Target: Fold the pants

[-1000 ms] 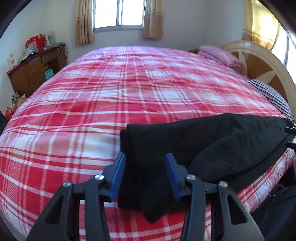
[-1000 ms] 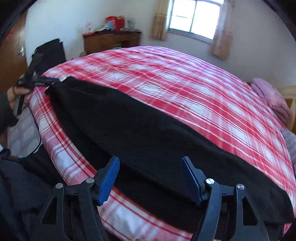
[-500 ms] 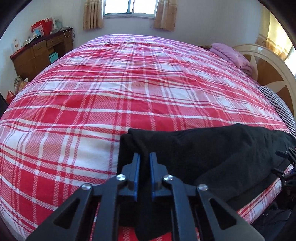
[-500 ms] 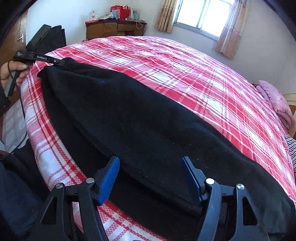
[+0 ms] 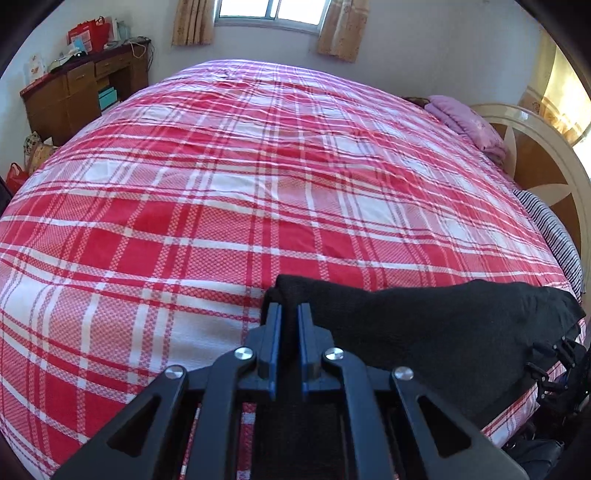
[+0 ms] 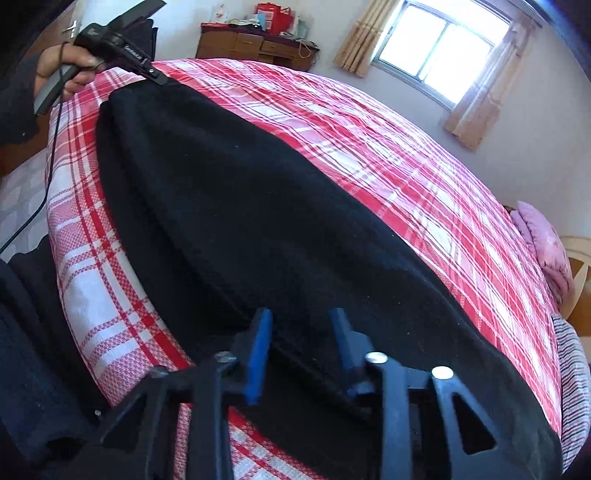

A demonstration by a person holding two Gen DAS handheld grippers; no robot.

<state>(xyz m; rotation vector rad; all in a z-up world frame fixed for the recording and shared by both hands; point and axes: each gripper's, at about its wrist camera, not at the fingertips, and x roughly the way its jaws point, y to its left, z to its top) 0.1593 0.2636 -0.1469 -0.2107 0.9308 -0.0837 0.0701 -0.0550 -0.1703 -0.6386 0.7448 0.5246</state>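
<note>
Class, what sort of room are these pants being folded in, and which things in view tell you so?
Most likely a home bedroom: a large bed with a red plaid cover, a pink pillow by the headboard, and a wooden dresser.

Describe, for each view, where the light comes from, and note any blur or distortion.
Left wrist view: daylight from the curtained window washes out the far end of the red plaid bedspread; fisheye bulges the bed. Right wrist view: bright window overexposed; the black fleece pants lose detail; the right gripper looks motion-blurred.

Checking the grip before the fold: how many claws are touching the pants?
2. The left claw is shut on the pants at one end; the right claw straddles the other end, closing but with a gap.
</note>
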